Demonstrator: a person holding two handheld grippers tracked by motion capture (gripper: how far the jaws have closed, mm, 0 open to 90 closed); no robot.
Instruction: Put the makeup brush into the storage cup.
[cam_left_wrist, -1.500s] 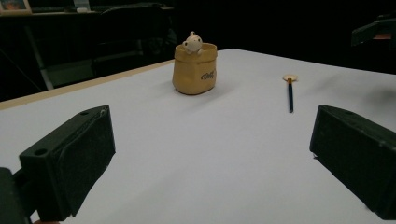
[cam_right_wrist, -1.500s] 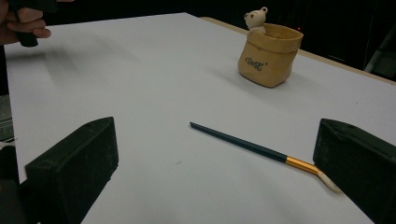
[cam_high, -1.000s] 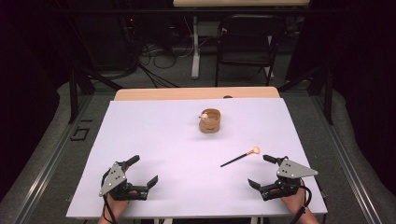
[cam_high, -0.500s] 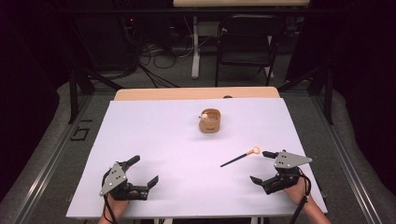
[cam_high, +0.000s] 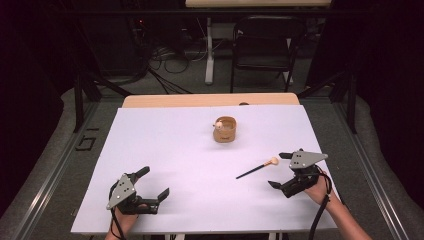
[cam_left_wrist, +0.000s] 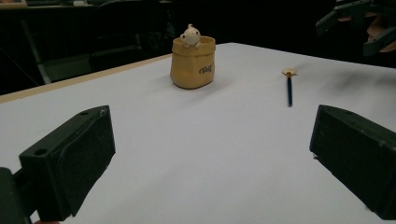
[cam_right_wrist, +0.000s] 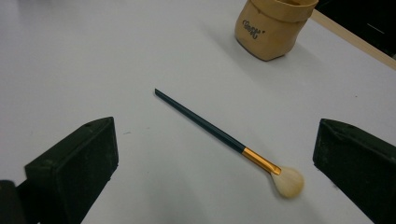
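- The right gripper (cam_high: 283, 170) hangs over the near right part of the tabletop (cam_high: 165, 145), held in a hand (cam_high: 320, 187) that comes in from the bottom edge; its jaws stand wide apart and hold nothing.
- The brush (cam_high: 257, 169) lies flat on the tabletop just to the left of the right gripper, its pale bristle head toward that gripper and its dark handle pointing away toward the person's left.
- In the right gripper view the brush (cam_right_wrist: 224, 137) lies between the two black jaws but touches neither; a gold band joins the dark handle to the bristles.
- The left gripper (cam_high: 152, 184) rests low at the near left corner, well apart from the brush, jaws also spread and empty.
- A small tan pouch (cam_high: 225, 130) stands upright near the middle of the tabletop, farther from the person than the brush. A little pale figure (cam_left_wrist: 190, 35) peeks over its rim.
- The left gripper view shows the pouch (cam_left_wrist: 193, 63) from the side, with dark lettering on it, which the high view is too small to show.
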